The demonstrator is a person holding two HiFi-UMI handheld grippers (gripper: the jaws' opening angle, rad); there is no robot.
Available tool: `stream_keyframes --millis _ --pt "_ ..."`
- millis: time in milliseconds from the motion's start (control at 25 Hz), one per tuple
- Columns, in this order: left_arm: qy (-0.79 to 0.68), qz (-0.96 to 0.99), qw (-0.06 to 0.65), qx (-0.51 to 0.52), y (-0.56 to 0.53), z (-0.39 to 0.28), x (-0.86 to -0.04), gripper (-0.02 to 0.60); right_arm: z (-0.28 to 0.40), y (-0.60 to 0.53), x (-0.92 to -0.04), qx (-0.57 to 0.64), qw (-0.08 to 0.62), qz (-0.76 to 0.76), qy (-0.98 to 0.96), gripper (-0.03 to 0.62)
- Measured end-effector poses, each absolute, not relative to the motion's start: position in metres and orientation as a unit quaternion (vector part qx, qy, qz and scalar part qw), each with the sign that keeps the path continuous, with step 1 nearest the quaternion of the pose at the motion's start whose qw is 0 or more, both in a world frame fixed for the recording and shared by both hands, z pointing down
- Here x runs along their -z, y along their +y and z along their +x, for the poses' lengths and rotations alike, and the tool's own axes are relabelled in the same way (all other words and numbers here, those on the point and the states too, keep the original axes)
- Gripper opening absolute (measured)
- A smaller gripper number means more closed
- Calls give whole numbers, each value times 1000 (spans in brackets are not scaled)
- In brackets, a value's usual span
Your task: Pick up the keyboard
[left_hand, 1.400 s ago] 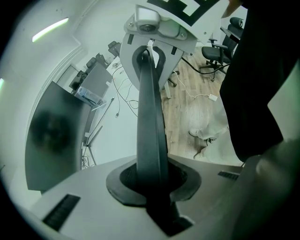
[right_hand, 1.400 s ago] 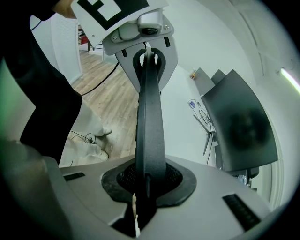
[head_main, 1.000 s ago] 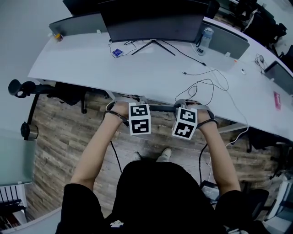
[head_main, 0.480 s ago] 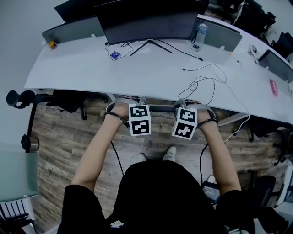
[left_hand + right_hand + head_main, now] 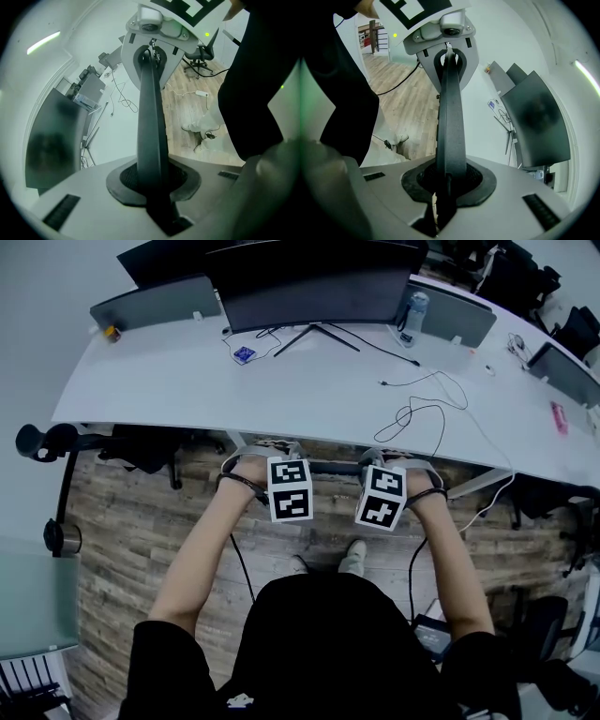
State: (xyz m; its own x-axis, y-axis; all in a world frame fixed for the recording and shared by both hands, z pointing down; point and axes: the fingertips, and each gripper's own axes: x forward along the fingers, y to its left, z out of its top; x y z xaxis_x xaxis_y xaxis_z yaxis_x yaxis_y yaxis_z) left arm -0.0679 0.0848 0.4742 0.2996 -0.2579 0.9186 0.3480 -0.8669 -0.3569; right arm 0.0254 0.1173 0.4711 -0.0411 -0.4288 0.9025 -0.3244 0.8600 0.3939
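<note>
I hold a thin dark keyboard (image 5: 333, 465) in the air between my two grippers, one at each end. It hangs roughly level over the wooden floor (image 5: 122, 521), just in front of the near edge of a long white desk (image 5: 187, 381) and clear of it. My left gripper (image 5: 150, 187) has its jaws drawn in narrow, with the pads pressed on the left end of the keyboard (image 5: 151, 122). In the left gripper view the keyboard shows edge-on, a slim dark strip running away from me. My right gripper (image 5: 445, 187) is set the same way, nearly closed, clamped on the right end of the keyboard (image 5: 451, 122). From each gripper's camera I see the other gripper at the far end of the strip. In the head view the two marker cubes sit side by side near the middle, left gripper (image 5: 289, 486) and right gripper (image 5: 382, 495), with my forearms reaching out to them. On the desk beyond stand a wide dark monitor (image 5: 309, 287) and a bottle (image 5: 411, 310), and loose cables (image 5: 422, 413) lie on the right part. My shoes (image 5: 352, 557) show on the floor below the keyboard. A dark chair (image 5: 56, 442) stands at the left.
</note>
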Motion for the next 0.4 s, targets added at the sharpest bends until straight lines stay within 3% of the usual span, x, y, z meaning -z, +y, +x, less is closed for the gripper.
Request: stream_keyframes --millis 400 --pt "-33 -767 260 585 95 -87 -474 77 6 128 -469 38 647 263 -715 69"
